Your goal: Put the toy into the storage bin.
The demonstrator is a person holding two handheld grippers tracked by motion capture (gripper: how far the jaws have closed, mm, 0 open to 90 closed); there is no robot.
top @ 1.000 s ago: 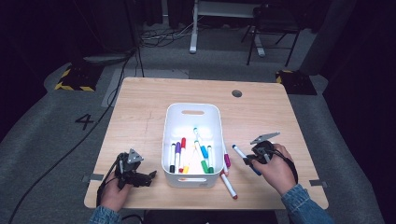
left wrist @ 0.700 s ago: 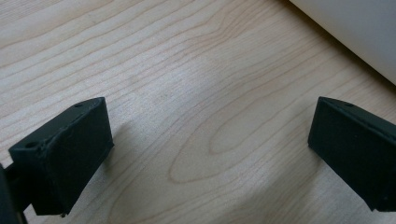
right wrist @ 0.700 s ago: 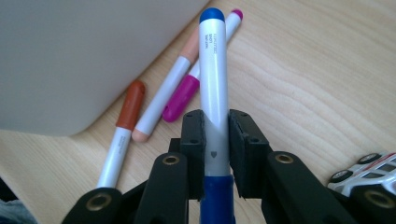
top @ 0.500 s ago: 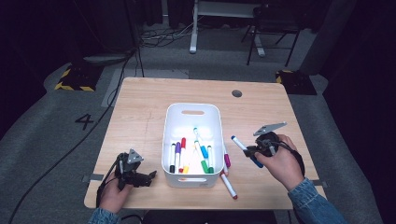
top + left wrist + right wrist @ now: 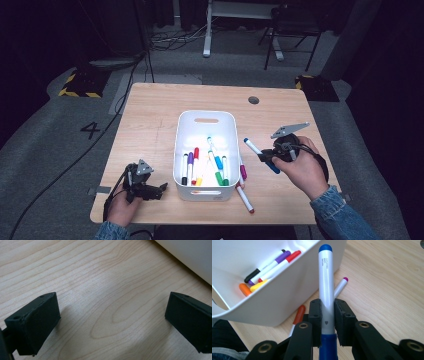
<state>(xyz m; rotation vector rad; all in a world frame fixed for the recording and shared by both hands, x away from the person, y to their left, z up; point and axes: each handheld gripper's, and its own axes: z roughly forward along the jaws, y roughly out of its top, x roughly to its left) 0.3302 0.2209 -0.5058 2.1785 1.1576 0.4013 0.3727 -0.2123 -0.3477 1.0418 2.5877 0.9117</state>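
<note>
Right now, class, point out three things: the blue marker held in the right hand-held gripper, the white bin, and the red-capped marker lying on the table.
blue marker (image 5: 326, 277), right gripper view, white barrel.
white bin (image 5: 205, 191), high view, near wall.
red-capped marker (image 5: 244, 199), high view, white barrel.

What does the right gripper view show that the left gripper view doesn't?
Right gripper view alone: the right gripper, jaws clamped on a blue-capped marker, markers inside the bin, and a red-capped marker and a magenta-tipped marker lying on the table beside it. Left gripper view alone: the left gripper, jaws wide apart with nothing between them. Both share the wooden table and the white bin.
</note>
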